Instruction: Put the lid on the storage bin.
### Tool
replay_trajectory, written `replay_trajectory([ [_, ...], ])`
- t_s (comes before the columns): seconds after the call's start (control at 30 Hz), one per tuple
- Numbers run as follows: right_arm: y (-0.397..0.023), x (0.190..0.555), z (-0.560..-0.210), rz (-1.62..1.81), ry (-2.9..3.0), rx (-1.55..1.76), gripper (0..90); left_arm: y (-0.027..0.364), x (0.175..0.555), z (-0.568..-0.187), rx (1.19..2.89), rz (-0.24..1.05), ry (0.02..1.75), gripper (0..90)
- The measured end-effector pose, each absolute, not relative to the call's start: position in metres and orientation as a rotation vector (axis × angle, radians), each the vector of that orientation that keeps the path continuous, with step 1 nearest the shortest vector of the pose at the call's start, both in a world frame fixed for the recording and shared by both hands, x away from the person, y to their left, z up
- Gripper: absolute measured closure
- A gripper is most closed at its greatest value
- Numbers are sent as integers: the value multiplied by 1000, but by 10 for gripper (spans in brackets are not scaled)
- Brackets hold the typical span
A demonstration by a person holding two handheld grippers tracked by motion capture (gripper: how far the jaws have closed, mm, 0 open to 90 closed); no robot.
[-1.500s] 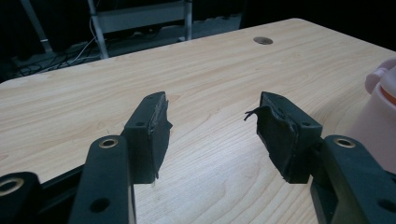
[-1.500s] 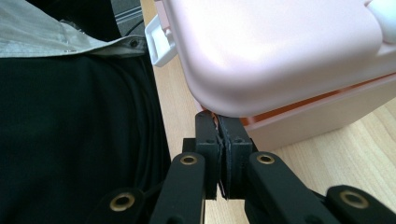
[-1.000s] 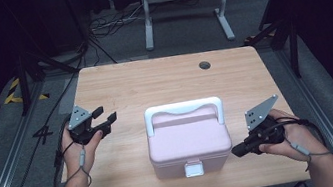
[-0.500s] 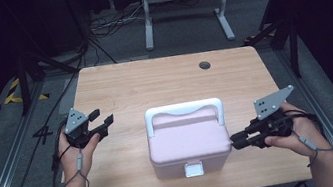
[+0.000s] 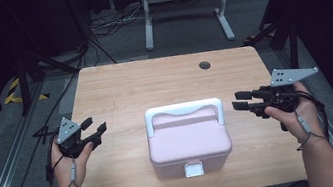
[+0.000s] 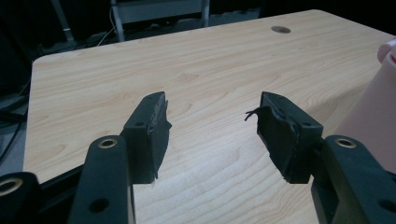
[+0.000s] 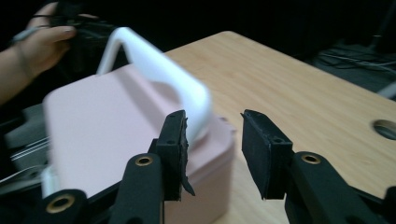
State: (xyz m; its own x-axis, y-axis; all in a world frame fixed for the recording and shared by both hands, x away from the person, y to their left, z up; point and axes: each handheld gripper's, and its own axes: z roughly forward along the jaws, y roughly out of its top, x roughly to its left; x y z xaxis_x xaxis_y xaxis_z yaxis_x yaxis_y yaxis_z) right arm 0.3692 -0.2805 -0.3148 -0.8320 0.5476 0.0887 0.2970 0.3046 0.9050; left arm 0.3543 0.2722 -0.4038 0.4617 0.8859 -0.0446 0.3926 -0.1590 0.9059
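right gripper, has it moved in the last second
Yes. The right gripper has moved away from the person along the right side of the pink box: from beside the box's front corner to level with its white handle, jaws open.

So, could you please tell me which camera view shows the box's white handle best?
The high view: the whole white handle lies flat across the pink box. The right gripper view shows one blurred stretch beyond its tongs; the left gripper view catches just the box's edge.
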Motion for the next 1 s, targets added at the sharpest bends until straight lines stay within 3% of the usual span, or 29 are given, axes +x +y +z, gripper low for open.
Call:
replay_trajectory([
  [0.5,-315,422,-360,1278,2176,1009,536,282,351,-413,1785,641,1139,404],
  [1.0,-323,442,-413,1147,2217,1132,516,284,364,-426,1839,607,1135,399],
])
